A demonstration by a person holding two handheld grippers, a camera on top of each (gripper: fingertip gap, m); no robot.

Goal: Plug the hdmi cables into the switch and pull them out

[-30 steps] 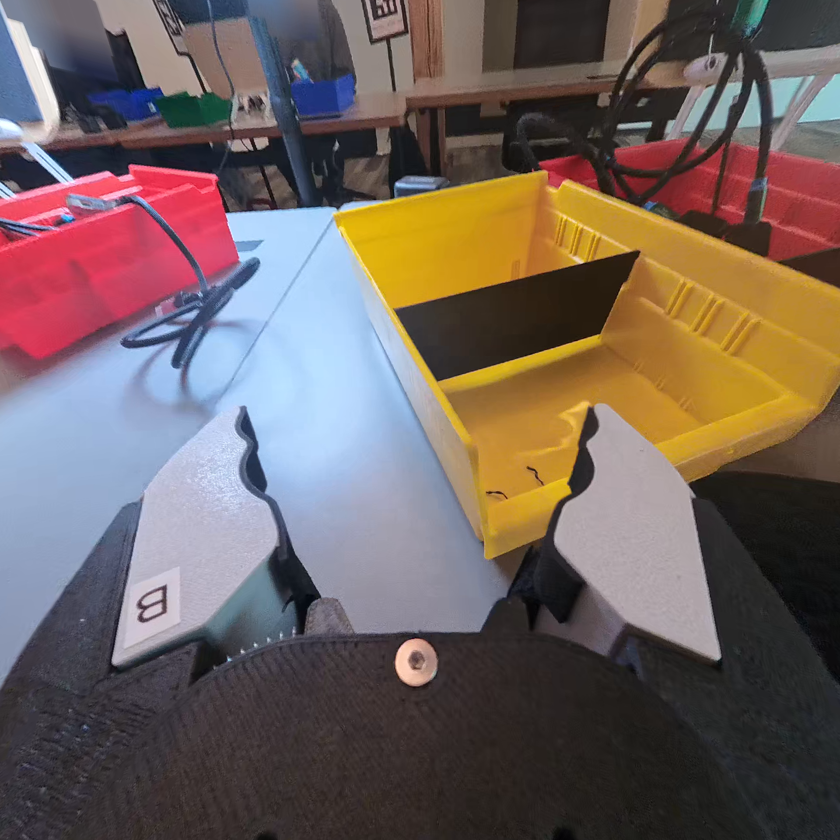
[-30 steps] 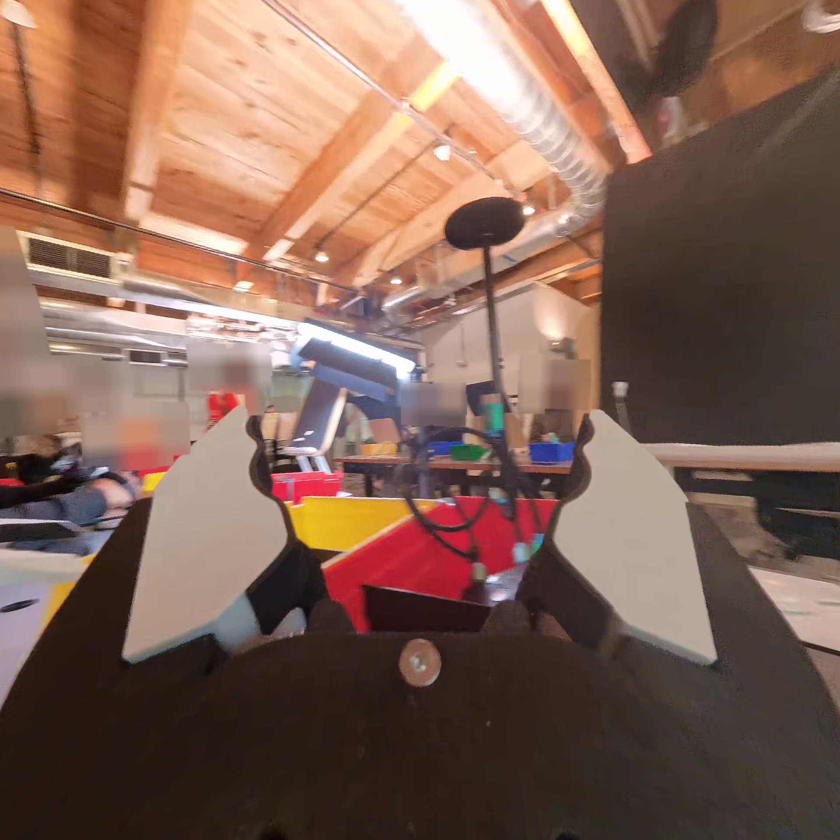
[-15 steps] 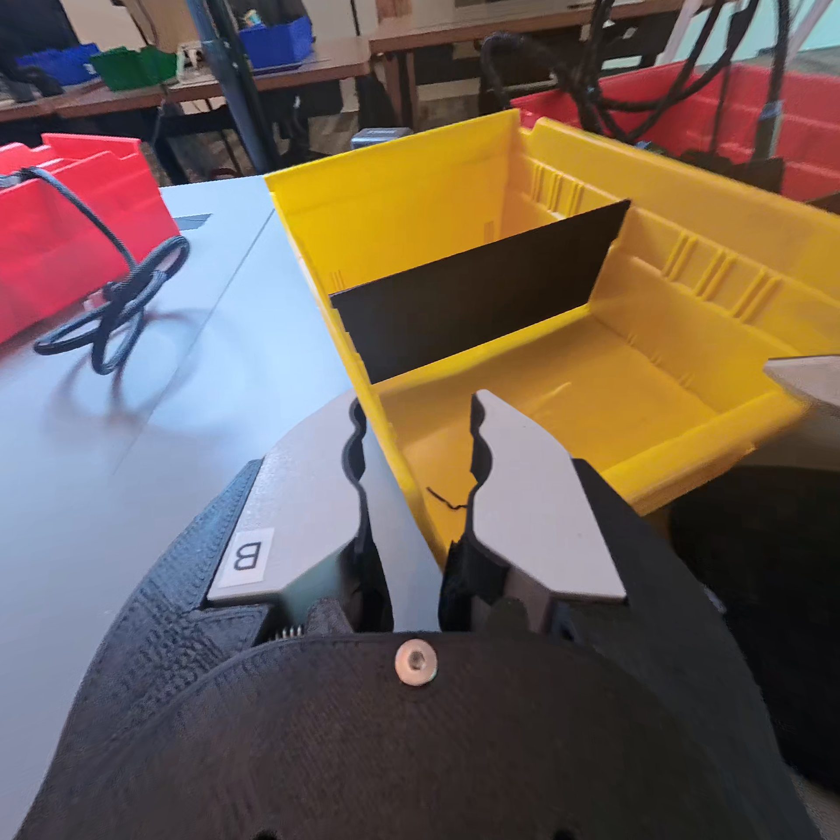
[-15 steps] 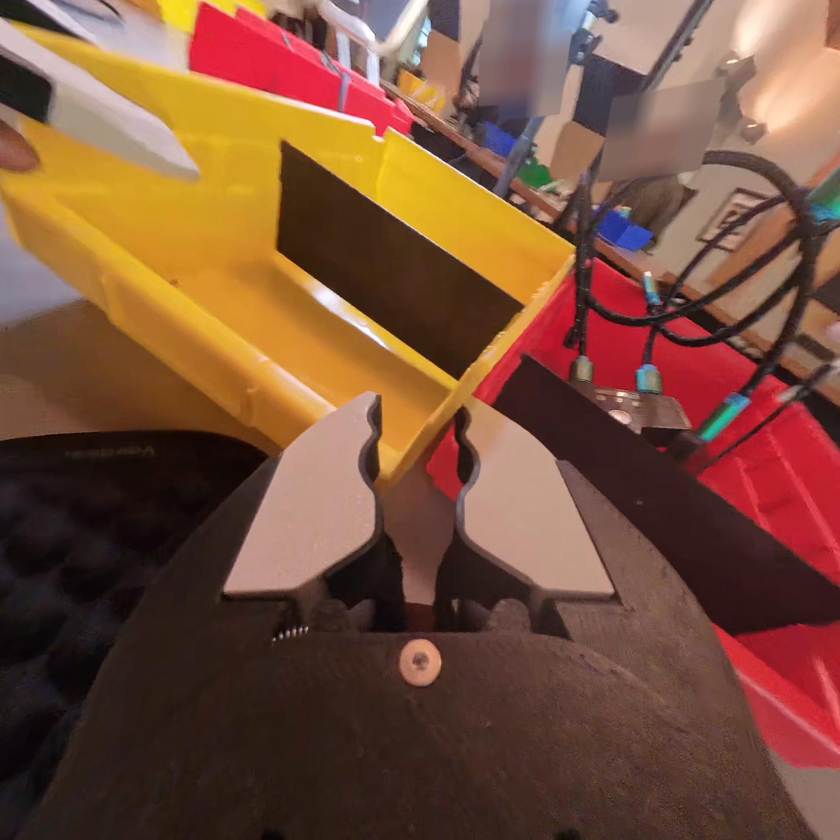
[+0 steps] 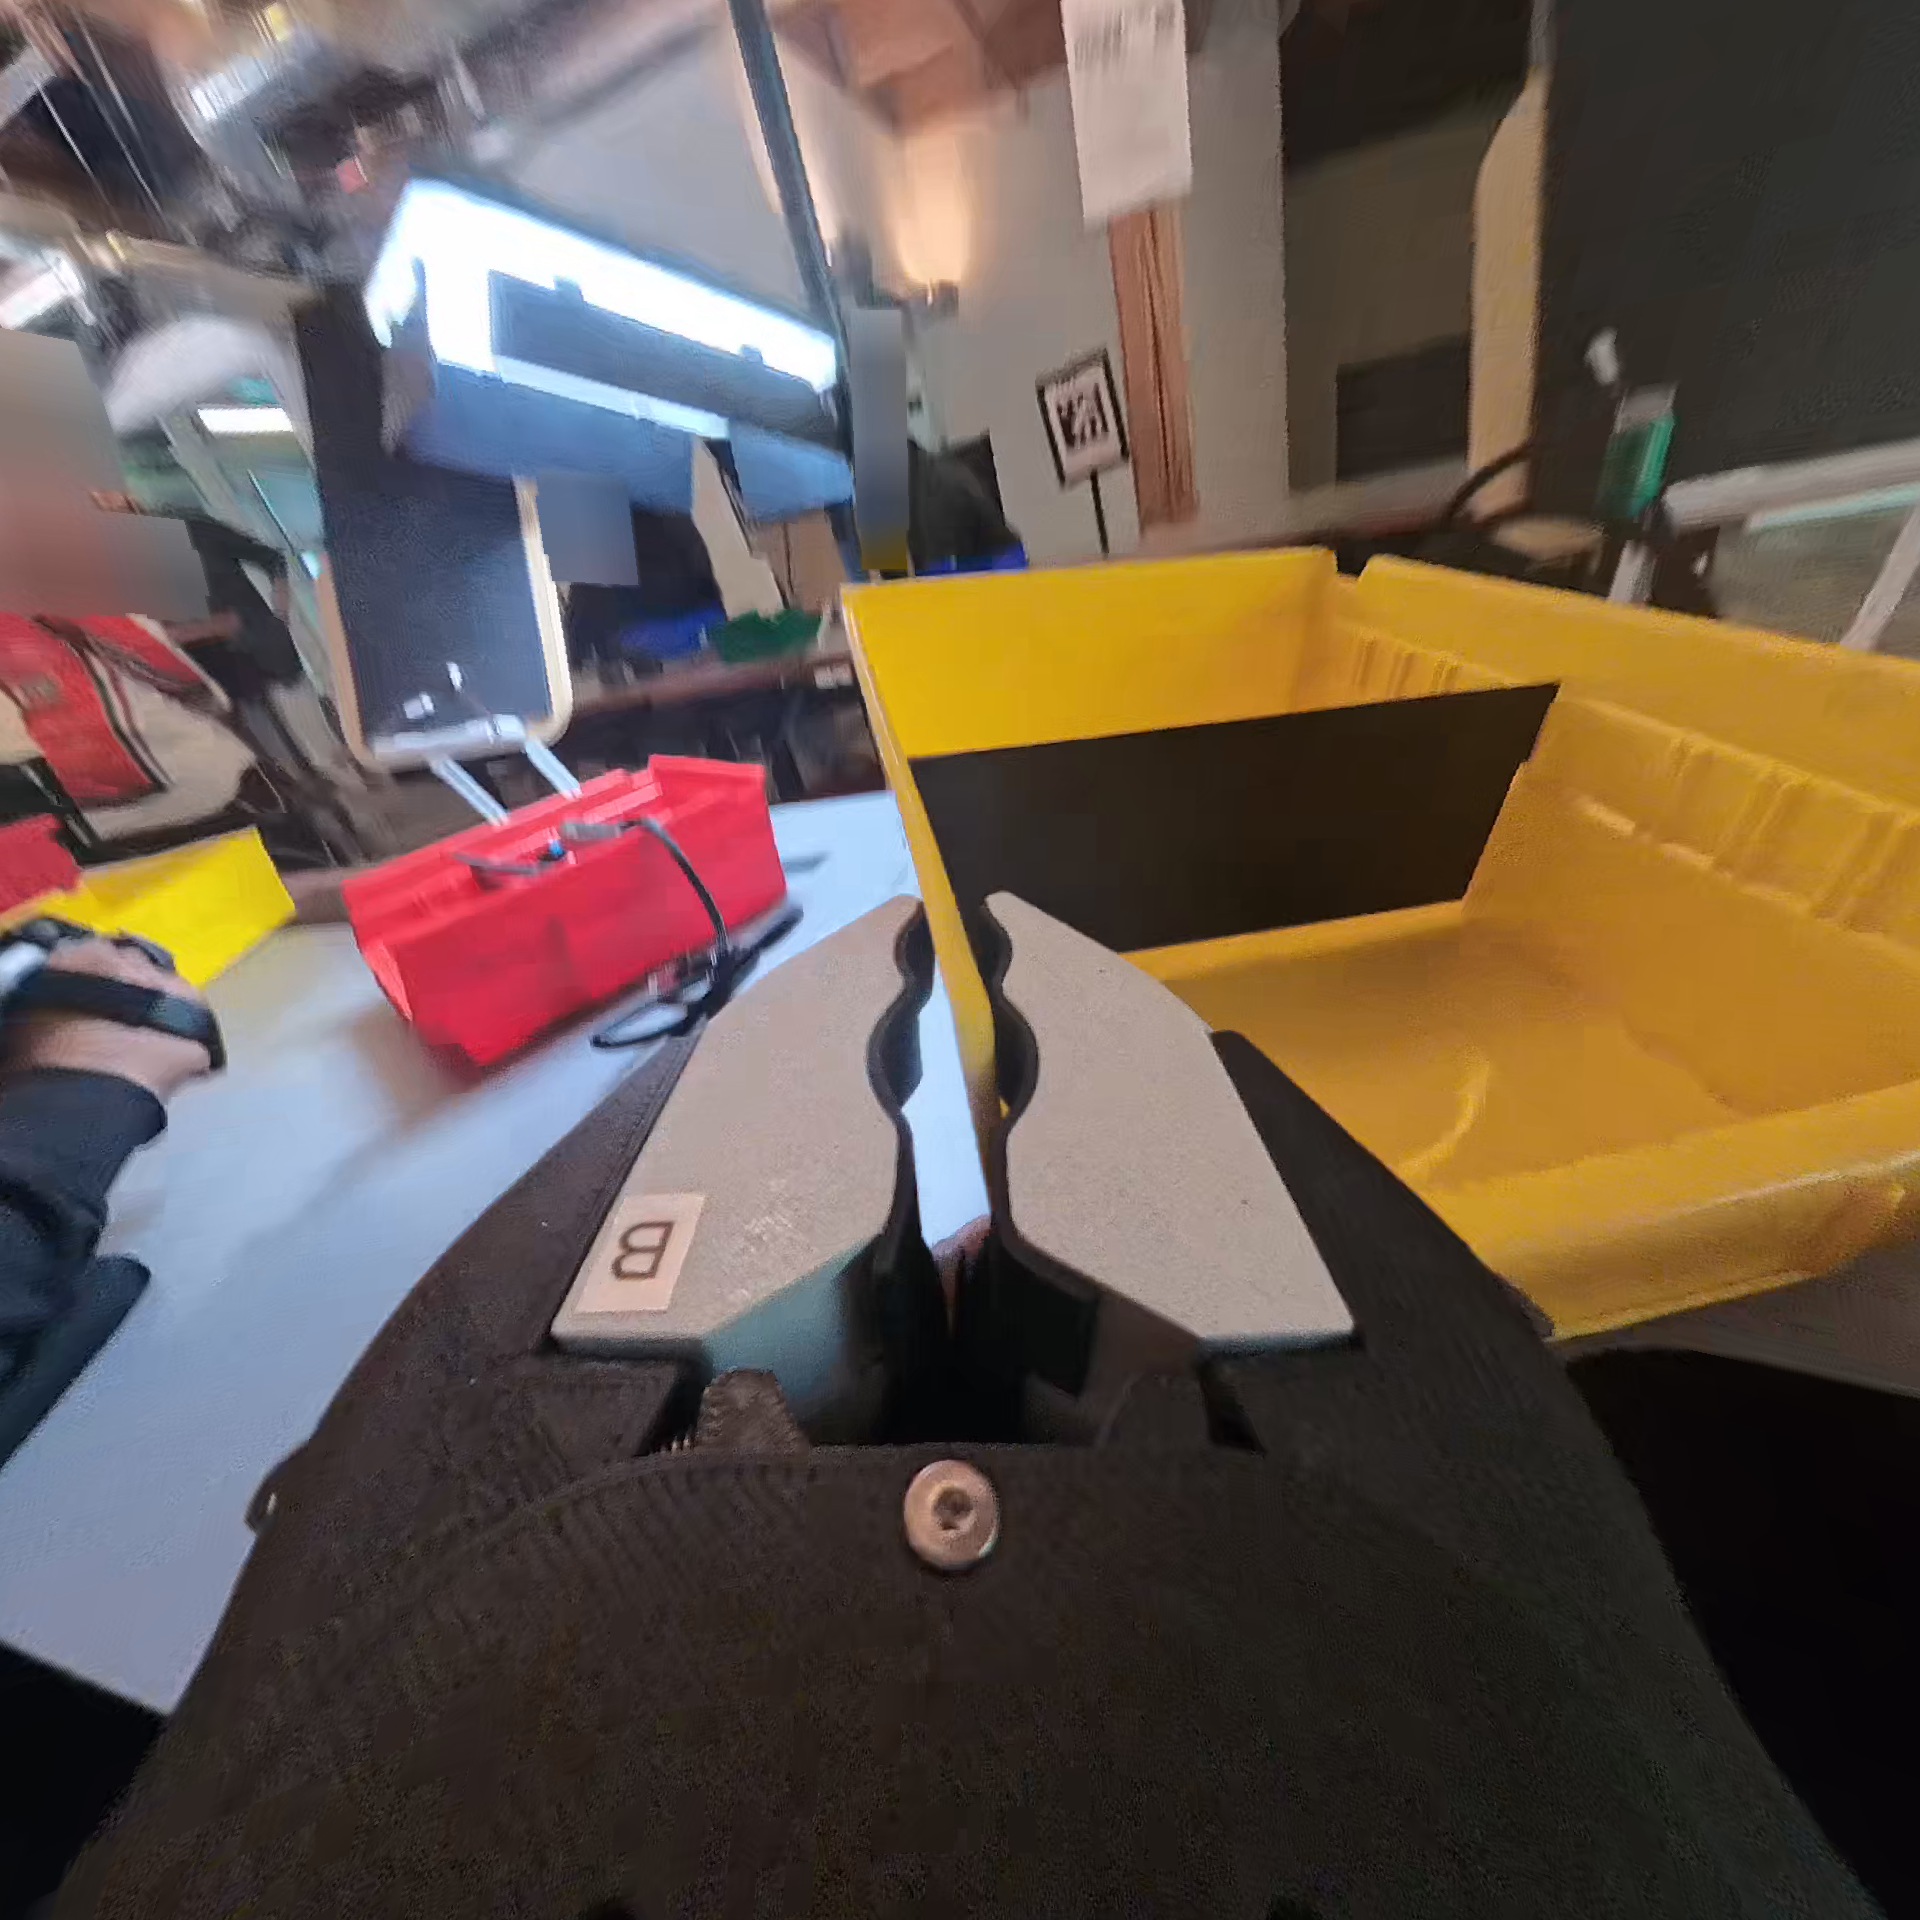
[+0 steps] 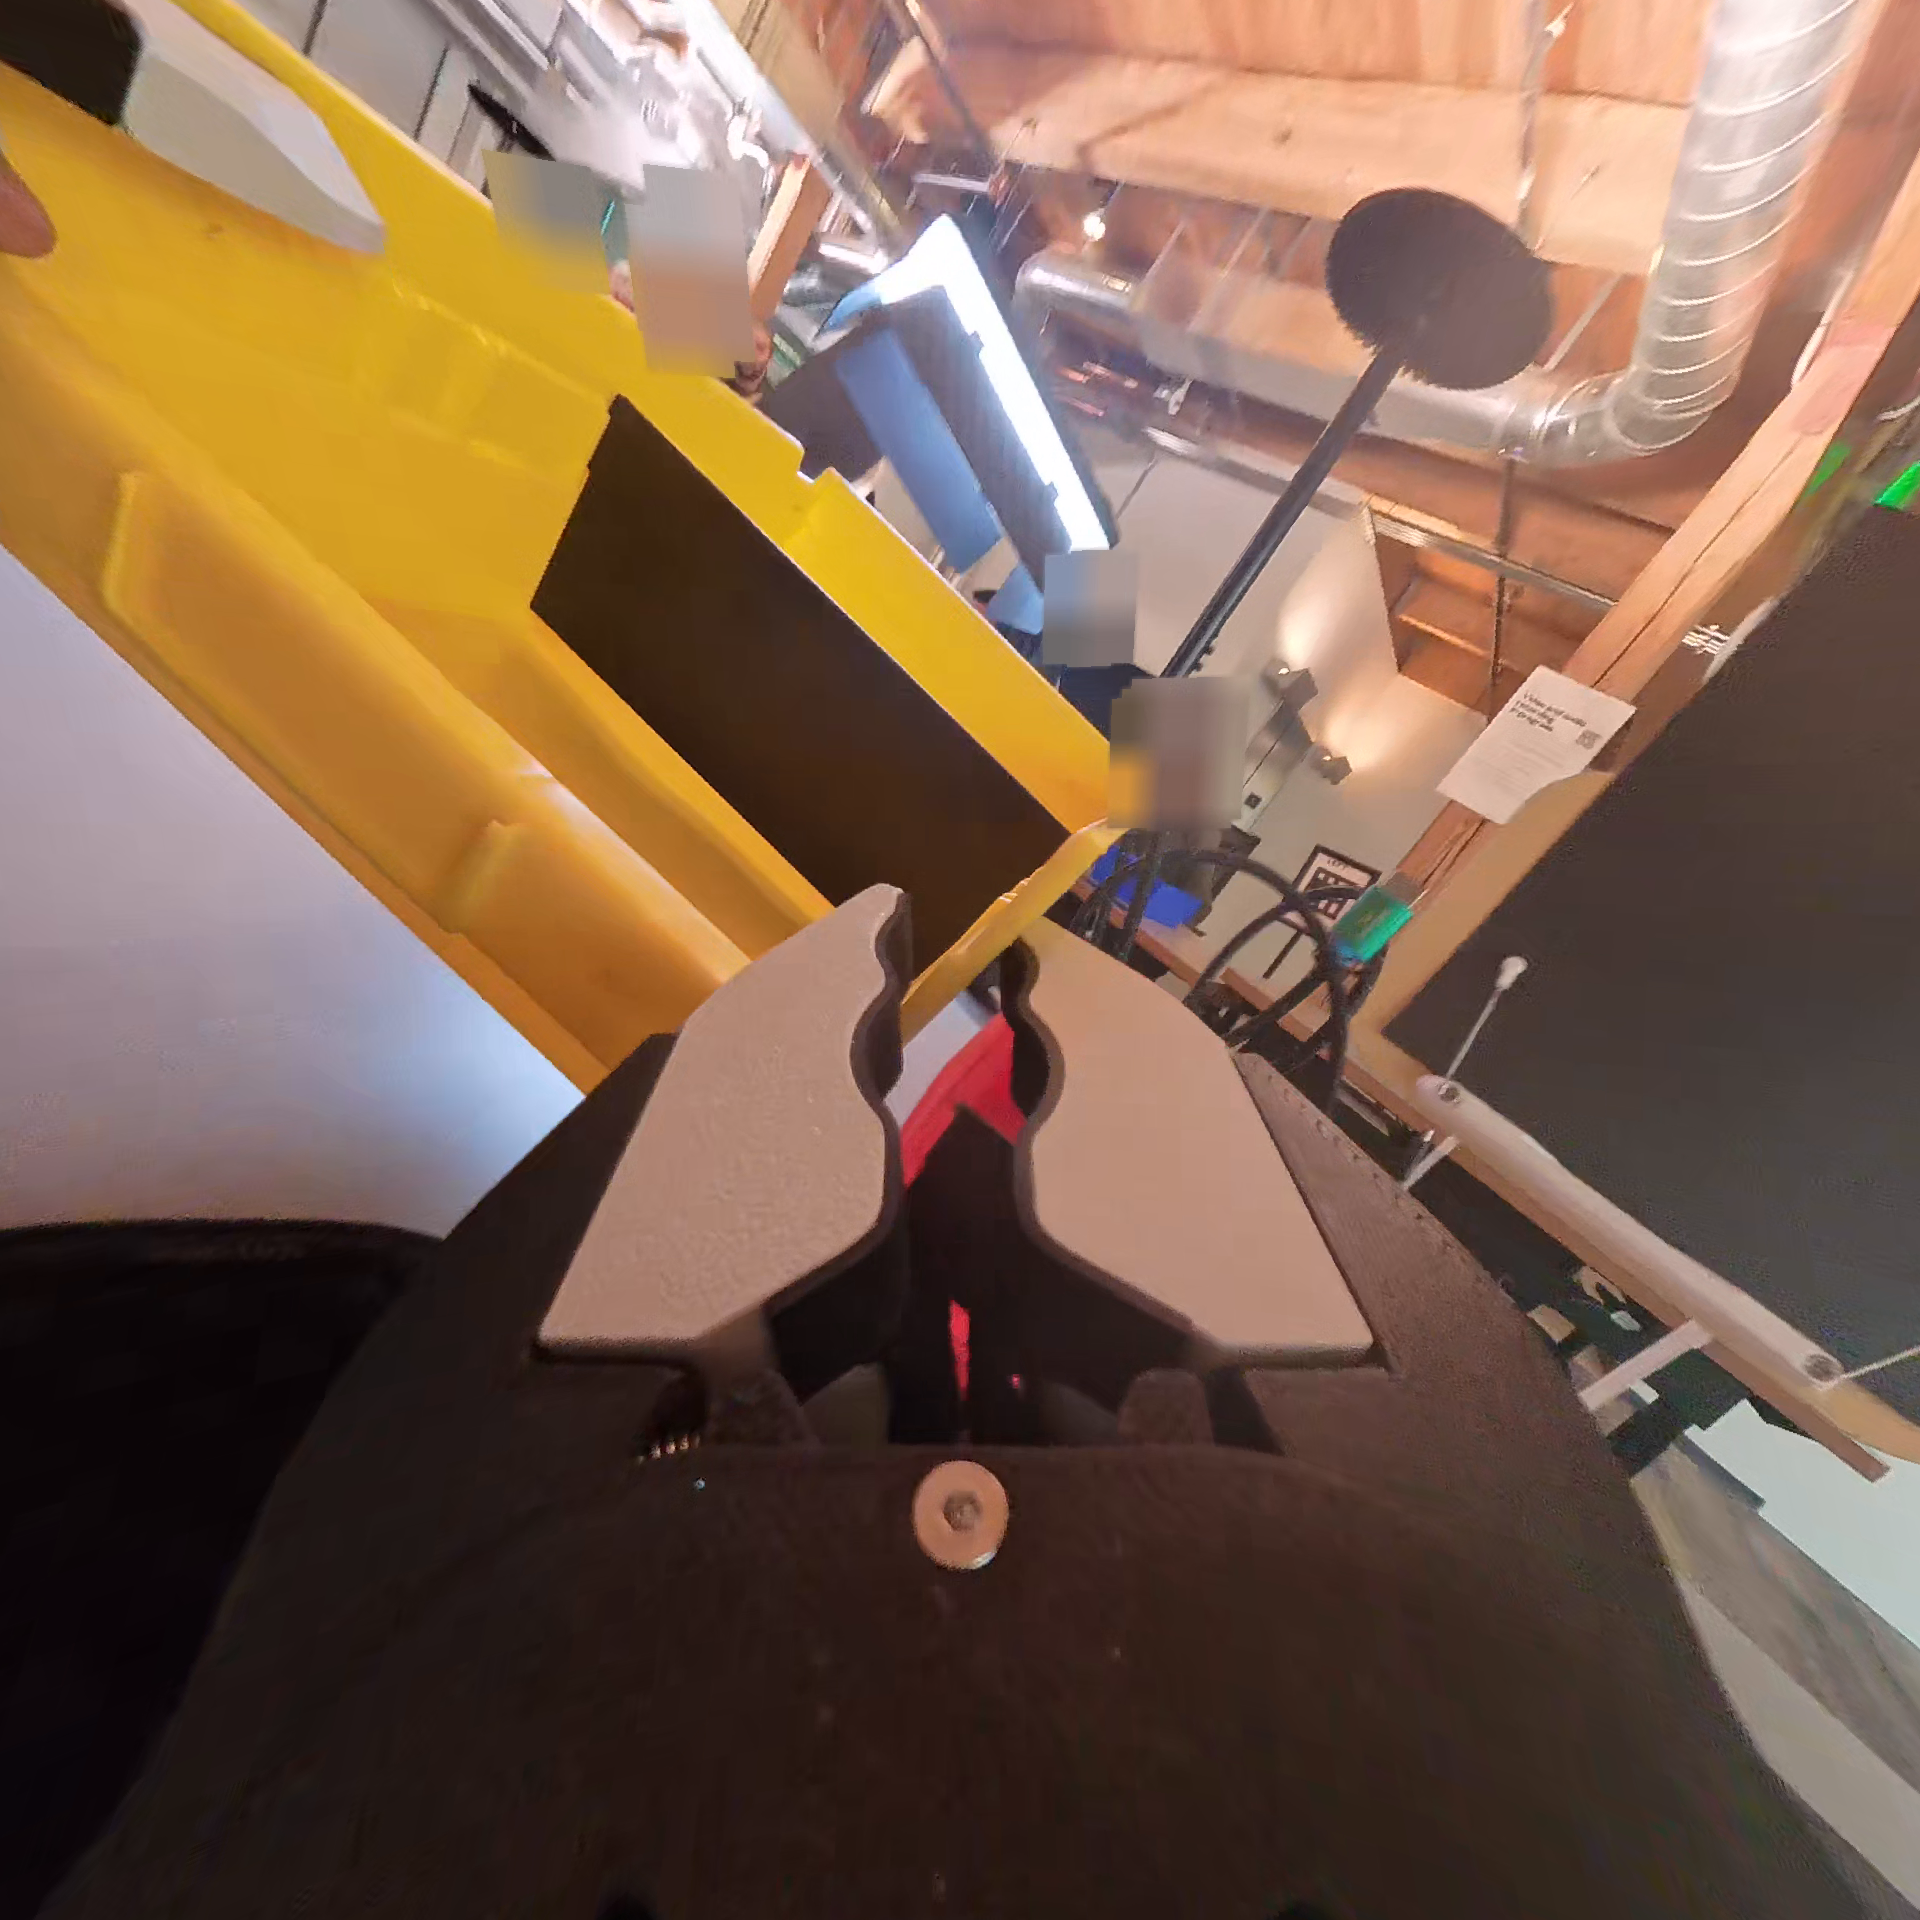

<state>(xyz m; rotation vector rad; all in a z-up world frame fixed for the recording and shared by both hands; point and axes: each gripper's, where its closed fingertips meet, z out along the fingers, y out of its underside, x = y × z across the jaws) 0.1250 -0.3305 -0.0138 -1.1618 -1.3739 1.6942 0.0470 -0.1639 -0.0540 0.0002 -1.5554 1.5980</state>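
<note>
Between left gripper [image 5: 956,935] tips: yellow bin [image 5: 1091,644] wall, clamped; right gripper [image 6: 956,940] clamps opposite rim; cables [image 6: 1278,966] beyond.

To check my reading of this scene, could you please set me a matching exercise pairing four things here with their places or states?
Things:
1. yellow bin
2. black divider
3. red bin
4. black cable

Places or states:
A. draped over the red bin's side
B. wall clamped by the left gripper and the right gripper
C. on the grey table, left of the yellow bin in the left wrist view
D. upright across the yellow bin's inside

Pairs: 1-B; 2-D; 3-C; 4-A
</note>
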